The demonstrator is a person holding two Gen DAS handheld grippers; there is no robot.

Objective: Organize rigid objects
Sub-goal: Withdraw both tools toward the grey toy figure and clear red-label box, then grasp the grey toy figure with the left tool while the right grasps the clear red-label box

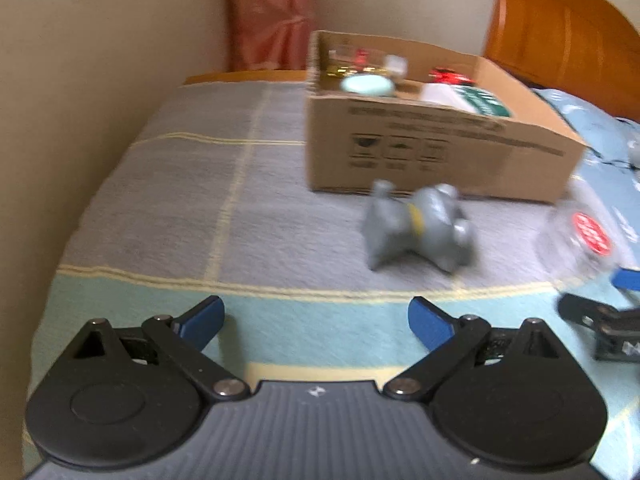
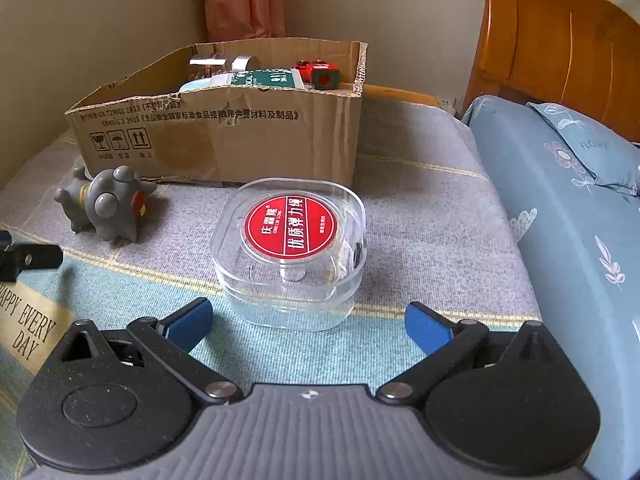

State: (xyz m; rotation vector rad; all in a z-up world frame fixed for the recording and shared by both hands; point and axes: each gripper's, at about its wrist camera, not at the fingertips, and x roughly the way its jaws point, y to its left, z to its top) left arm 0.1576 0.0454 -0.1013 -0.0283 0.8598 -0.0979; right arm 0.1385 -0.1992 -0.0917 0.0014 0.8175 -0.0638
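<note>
The bed (image 2: 432,184) carries everything: a grey and teal checked cover with the cardboard box (image 2: 224,136) at the far side, already holding several items. Two loose objects lie in front of the box.

The clear plastic case (image 2: 290,252) with the red round label sits directly ahead of my right tool (image 2: 308,324), centred between its two blue fingers (image 2: 188,322) and just beyond the tips. The case is squarish with rounded corners, so no long axis governs the grip; a straight forward approach should suffice. The box stands immediately behind it.

The grey toy figure (image 2: 106,208) lies to the left of the case, near the box's front wall. In the left wrist view it lies far and right of my left tool (image 1: 316,324), well apart from it.

Both tools are spread wide and hold nothing. I judge the right tool nearer to its target.
</note>
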